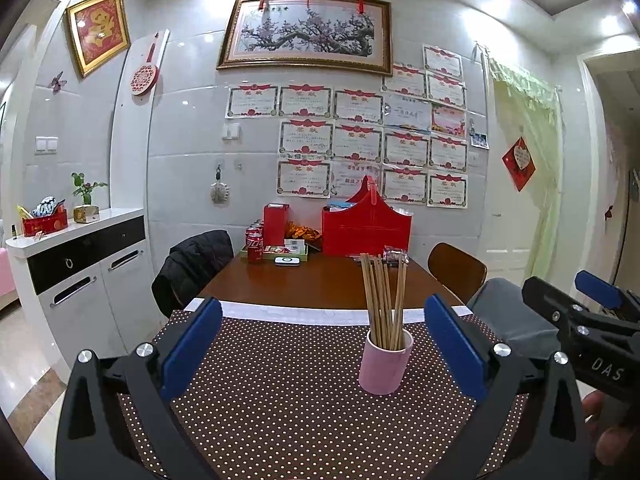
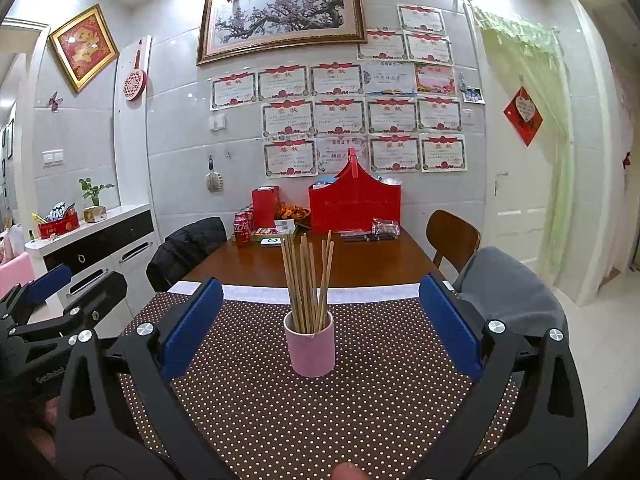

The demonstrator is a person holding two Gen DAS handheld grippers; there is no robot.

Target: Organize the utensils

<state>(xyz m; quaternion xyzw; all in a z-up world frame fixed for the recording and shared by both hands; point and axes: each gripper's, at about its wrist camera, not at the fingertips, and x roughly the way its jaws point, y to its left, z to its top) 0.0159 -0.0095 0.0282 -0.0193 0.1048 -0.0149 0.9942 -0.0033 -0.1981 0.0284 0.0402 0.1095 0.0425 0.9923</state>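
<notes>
- Left gripper (image 1: 324, 344): jaws spread wide, holding nothing, raised above the dotted mat (image 1: 280, 408).
- Right gripper (image 2: 320, 328): jaws likewise spread wide and empty; in the left wrist view its body appears at 3 o'clock.
- Pink cup (image 2: 309, 348): upright on the mat, at 12 o'clock between the right gripper's fingers but not touched by them; slightly toward 1 o'clock in the left view.
- Chopsticks (image 2: 307, 280): all visible ones stand in the cup, fanned.
- Progress: judged complete or nearly so; no loose utensils are visible on the mat or the wooden table (image 2: 360, 264) beyond.
</notes>
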